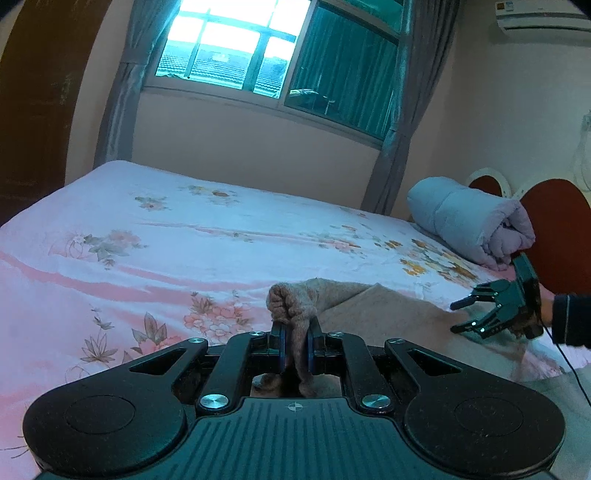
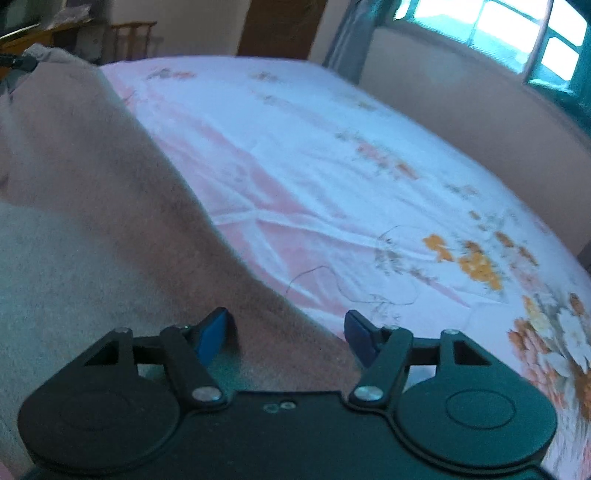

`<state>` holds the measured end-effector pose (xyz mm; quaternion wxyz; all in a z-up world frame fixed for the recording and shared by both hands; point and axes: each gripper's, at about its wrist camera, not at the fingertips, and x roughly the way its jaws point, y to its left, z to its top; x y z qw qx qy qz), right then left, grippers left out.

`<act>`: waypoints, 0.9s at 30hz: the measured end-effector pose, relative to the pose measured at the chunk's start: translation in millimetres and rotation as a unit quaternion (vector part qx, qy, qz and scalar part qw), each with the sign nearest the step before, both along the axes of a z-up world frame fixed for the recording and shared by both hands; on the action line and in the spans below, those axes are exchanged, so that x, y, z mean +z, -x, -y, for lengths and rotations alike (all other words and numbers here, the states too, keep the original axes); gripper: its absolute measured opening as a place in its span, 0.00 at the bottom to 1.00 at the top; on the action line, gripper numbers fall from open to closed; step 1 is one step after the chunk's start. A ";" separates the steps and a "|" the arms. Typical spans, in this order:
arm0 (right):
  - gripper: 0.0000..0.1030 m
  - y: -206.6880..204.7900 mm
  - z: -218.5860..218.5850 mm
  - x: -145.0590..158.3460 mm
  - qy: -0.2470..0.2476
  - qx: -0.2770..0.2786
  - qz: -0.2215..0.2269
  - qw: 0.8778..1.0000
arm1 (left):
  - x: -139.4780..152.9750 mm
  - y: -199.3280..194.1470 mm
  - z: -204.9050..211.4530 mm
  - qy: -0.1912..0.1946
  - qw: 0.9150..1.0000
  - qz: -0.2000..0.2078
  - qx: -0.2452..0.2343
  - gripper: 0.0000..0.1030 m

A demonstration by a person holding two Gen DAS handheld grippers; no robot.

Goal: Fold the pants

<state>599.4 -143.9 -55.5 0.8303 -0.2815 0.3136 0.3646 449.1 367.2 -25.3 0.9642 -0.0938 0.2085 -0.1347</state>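
Left gripper (image 1: pixel 295 350) clamped tight on a bunched end of the beige knit pants (image 1: pixel 369 306), lifted off the floral bedsheet (image 1: pixel 147 229) at six o'clock. Rest of pants trailing toward three o'clock. Rolled quilt (image 1: pixel 465 221) at two o'clock. Right gripper (image 2: pixel 286 332) partly open, straddling the pants' edge, pads not pressing cloth; sleeve (image 1: pixel 572 317) behind.

A home bedroom: a bed (image 1: pixel 184 229) in floral sheets is filling the centre, a rolled quilt (image 1: pixel 469 225) is lying at right, curtains (image 1: pixel 122 85) are framing the window (image 1: pixel 229 44), probably an air conditioner (image 1: pixel 543 18) upper right.
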 end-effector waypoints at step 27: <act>0.17 328.8 14.8 43.3 0.111 -0.014 0.085 0.990 | -18.2 142.1 -15.5 -0.013 0.998 -0.054 -0.039 0.60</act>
